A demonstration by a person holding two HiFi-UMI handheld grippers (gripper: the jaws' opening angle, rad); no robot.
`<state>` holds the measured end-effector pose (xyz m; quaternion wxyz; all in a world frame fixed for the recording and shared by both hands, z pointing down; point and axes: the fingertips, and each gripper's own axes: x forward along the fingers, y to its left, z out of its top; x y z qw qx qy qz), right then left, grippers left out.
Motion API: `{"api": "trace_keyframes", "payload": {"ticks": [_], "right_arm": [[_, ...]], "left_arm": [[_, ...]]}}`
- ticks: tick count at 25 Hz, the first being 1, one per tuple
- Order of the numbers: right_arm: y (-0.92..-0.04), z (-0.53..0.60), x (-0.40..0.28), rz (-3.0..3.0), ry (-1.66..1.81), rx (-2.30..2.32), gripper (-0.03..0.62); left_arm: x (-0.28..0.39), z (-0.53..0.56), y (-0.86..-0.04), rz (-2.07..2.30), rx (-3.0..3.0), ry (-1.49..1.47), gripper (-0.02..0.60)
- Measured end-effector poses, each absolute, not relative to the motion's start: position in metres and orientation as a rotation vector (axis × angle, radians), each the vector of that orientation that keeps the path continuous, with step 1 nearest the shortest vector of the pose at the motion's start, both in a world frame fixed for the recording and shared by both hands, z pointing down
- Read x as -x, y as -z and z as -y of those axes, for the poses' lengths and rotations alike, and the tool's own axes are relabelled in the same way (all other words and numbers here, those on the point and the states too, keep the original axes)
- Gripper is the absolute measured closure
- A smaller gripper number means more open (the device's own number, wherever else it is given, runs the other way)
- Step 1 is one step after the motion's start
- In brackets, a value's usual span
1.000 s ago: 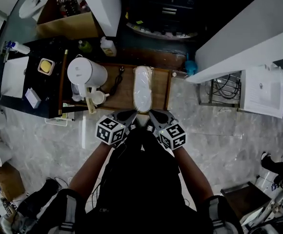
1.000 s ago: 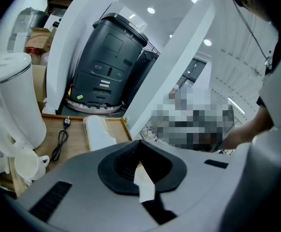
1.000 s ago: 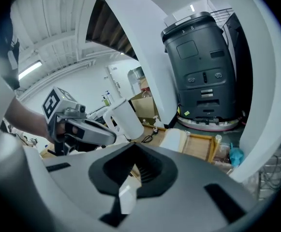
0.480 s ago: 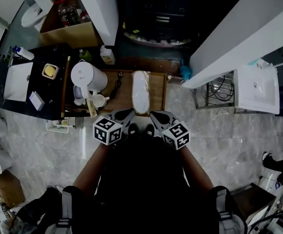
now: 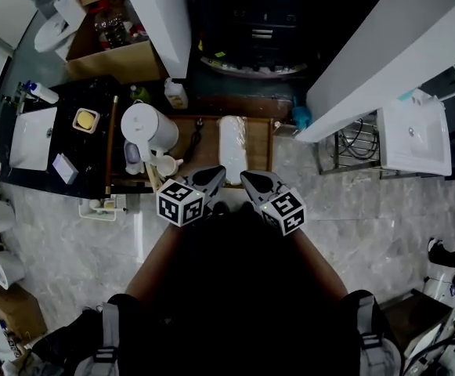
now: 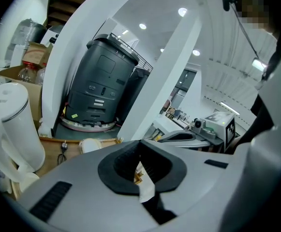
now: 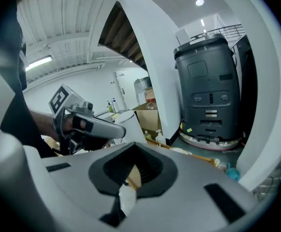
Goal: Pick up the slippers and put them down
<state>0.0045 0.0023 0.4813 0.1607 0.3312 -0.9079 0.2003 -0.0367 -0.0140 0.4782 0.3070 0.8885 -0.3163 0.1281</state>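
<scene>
A white slipper in clear wrap lies lengthwise on a low wooden tray on the floor; the left gripper view shows its rounded end. My left gripper and right gripper hover side by side just above its near end, angled toward each other. Both are shut: in each gripper view the black pads meet, and only a sliver of white and wood shows through the slit behind them. I cannot see either gripper lifting the slipper.
A white kettle and a small cup stand on the tray's left. A black counter with a sink is further left. A dark grey machine stands beyond, between white sloping beams. A wire rack stands to the right.
Both grippers have risen toward the head camera and sit slightly higher in the picture. The slipper has stayed flat on the tray. The jaws have stayed shut.
</scene>
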Motion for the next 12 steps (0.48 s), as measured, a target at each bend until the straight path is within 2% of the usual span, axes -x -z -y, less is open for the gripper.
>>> {"api": "trace_keyframes", "payload": {"ticks": [12], "right_arm": [[-0.485, 0.01, 0.005, 2.557, -0.571, -1.066, 0.588]], "left_arm": [[0.059, 0.018, -0.473, 0.769, -2.422, -0.344, 0.569]]}}
